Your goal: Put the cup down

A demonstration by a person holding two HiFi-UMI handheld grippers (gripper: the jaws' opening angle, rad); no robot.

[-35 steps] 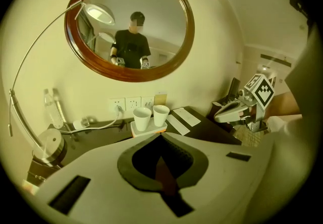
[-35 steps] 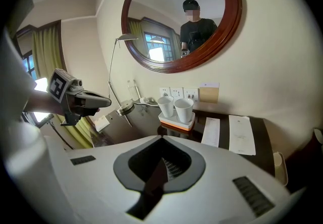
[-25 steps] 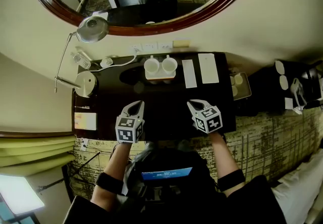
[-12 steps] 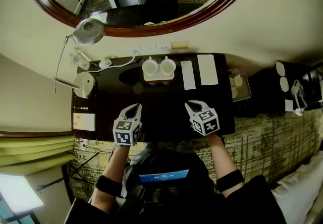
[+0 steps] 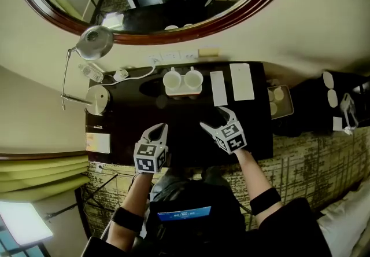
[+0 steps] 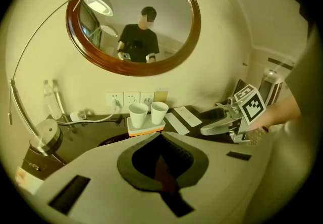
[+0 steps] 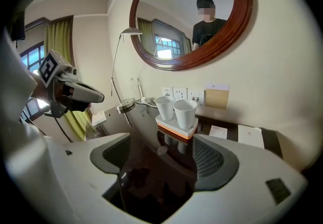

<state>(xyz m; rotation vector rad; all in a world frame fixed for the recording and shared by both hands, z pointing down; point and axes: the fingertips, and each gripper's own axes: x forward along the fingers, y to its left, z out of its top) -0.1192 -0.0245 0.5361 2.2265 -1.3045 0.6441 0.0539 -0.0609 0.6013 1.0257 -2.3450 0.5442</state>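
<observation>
Two white cups stand upright side by side on a small white tray with an orange base at the back of the dark desk. In the right gripper view the cups lie straight ahead beyond my jaws. My right gripper is open; its jaws have just been opening, with nothing between them. My left gripper is shut and empty, over the desk's near left part. The left gripper view shows the same cups ahead.
A round wood-framed mirror hangs above the desk. A long-armed lamp with a round base stands at the left, near a cable and wall sockets. Two white cards lie right of the tray. A notepad sits front left.
My right gripper's jaws have gone from shut to wide open, and it has shifted a little forward toward the cups. The left gripper has stayed where it was.
</observation>
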